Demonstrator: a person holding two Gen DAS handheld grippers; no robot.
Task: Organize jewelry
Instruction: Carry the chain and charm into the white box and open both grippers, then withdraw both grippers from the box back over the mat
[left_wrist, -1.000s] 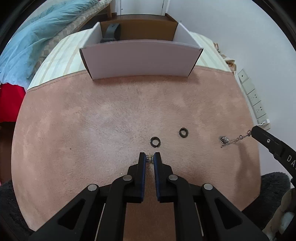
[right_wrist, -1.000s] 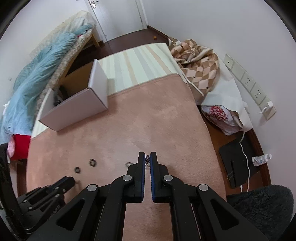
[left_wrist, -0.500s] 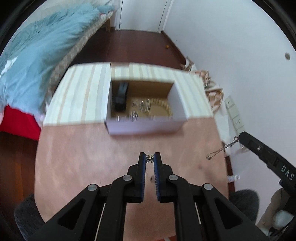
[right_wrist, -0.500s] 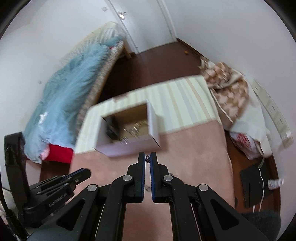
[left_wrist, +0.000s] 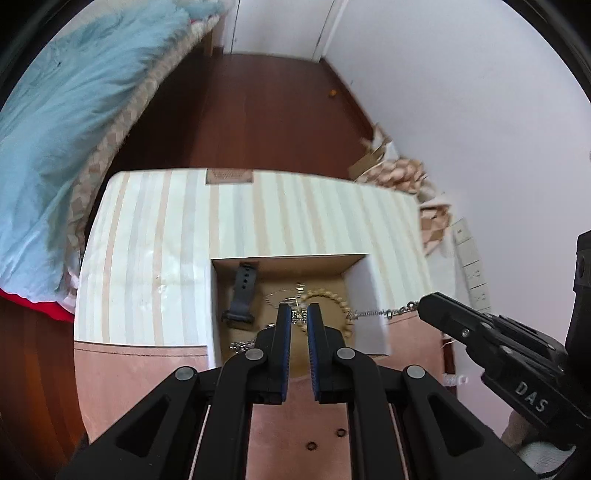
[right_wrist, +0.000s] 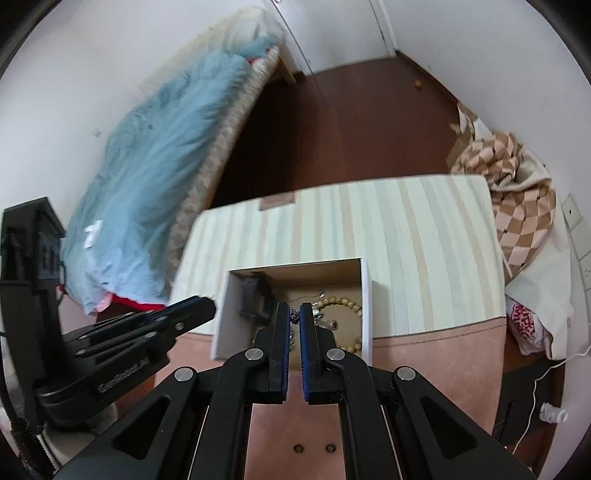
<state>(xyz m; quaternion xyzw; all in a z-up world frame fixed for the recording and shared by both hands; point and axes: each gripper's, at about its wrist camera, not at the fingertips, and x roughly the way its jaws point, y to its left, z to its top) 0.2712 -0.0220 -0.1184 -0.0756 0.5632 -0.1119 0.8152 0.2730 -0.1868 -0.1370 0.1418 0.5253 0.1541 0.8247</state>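
Above the open white box (left_wrist: 373, 295), the left gripper (left_wrist: 299, 315) clamps a small silver piece (left_wrist: 298, 315); the right gripper (right_wrist: 294, 315) pinches a chain (left_wrist: 373, 313) draped over the box's right wall.

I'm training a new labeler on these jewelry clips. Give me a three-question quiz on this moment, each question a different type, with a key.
1. True or false: the left tongs are shut on a small silver piece.
2. Multiple choice: the chain hanging from the right tongs reaches over which part of the box? A) its right wall B) its left wall C) the striped cloth behind it
3. Fill in: two dark ___ lie on the pink mat outside the box.

Key: 1 true; 2 A; 3 rings. Inside the box lie a bead bracelet and a black watch strap.
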